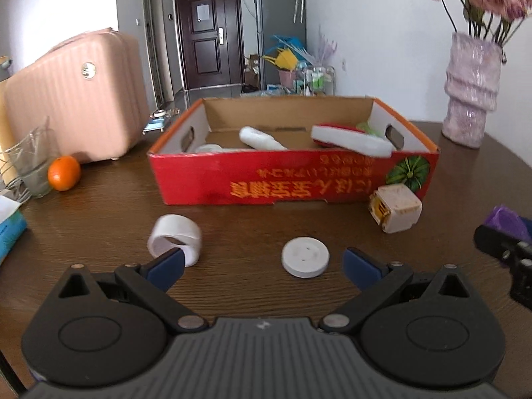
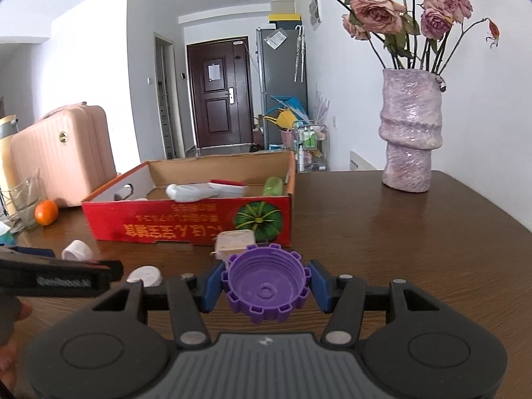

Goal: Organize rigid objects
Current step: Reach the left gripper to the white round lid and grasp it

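Already several items are held in the red box (image 1: 292, 179). Left out near it are a white ring (image 1: 175, 240), a disc (image 1: 305, 256) and a cube (image 1: 395, 208). A purple cap (image 2: 266, 287) is clamped by the right gripper (image 2: 266, 287); the left gripper (image 1: 262, 264) is spread wide, unloaded.

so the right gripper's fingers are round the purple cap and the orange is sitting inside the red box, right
Not quite. The right gripper does have its fingers around the purple cap, but the orange is not in the red box. The left wrist view shows it on the table, left of the box, beside a glass.
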A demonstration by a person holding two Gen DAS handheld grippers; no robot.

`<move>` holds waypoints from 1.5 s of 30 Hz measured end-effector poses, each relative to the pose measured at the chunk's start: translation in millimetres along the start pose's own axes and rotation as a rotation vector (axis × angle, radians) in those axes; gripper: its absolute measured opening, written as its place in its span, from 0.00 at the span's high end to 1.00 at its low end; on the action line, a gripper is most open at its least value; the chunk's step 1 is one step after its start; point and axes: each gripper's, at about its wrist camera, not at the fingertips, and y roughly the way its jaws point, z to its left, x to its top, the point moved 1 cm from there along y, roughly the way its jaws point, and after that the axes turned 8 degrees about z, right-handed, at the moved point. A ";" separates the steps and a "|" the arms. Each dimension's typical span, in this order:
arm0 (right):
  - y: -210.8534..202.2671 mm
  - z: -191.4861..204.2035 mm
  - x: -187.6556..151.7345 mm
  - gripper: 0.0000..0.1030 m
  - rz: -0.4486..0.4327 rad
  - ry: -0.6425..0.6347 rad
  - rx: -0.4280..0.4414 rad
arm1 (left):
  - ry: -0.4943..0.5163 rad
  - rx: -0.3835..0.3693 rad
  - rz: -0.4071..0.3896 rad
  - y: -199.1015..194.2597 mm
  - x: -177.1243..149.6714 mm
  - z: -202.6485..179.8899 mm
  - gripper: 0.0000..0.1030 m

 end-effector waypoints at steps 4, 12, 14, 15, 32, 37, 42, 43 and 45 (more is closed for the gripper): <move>4.3 -7.1 0.7 0.48 0.007 -0.001 -0.009 | 0.008 0.010 0.031 18.6 1.3 -8.6 0.00; 9.6 -13.5 0.2 0.48 0.016 0.004 -0.015 | -0.003 -0.007 0.065 38.8 9.3 -14.1 0.05; 10.1 -13.1 -0.2 0.48 0.018 0.003 -0.015 | -0.008 -0.010 0.077 43.3 9.7 -15.4 0.05; 10.4 -12.6 -0.4 0.48 0.018 0.001 -0.015 | -0.012 -0.010 0.086 46.4 9.9 -15.5 0.05; 16.4 -9.0 -2.3 0.48 0.033 -0.010 -0.028 | -0.003 -0.064 0.103 55.5 9.5 -17.6 0.24; 17.6 -7.6 -3.8 0.48 0.031 -0.020 -0.029 | 0.017 -0.091 0.083 49.9 9.7 -19.4 0.61; 17.6 -6.6 -4.8 0.48 0.031 -0.026 -0.027 | -0.030 -0.109 0.048 30.8 5.8 -8.4 0.61; 17.3 -6.9 -4.7 0.48 0.030 -0.025 -0.028 | -0.035 -0.111 0.035 24.4 4.6 -6.4 0.61; 16.3 -7.3 -5.1 0.48 0.026 -0.021 -0.029 | -0.046 -0.118 0.014 13.1 1.3 -1.8 0.61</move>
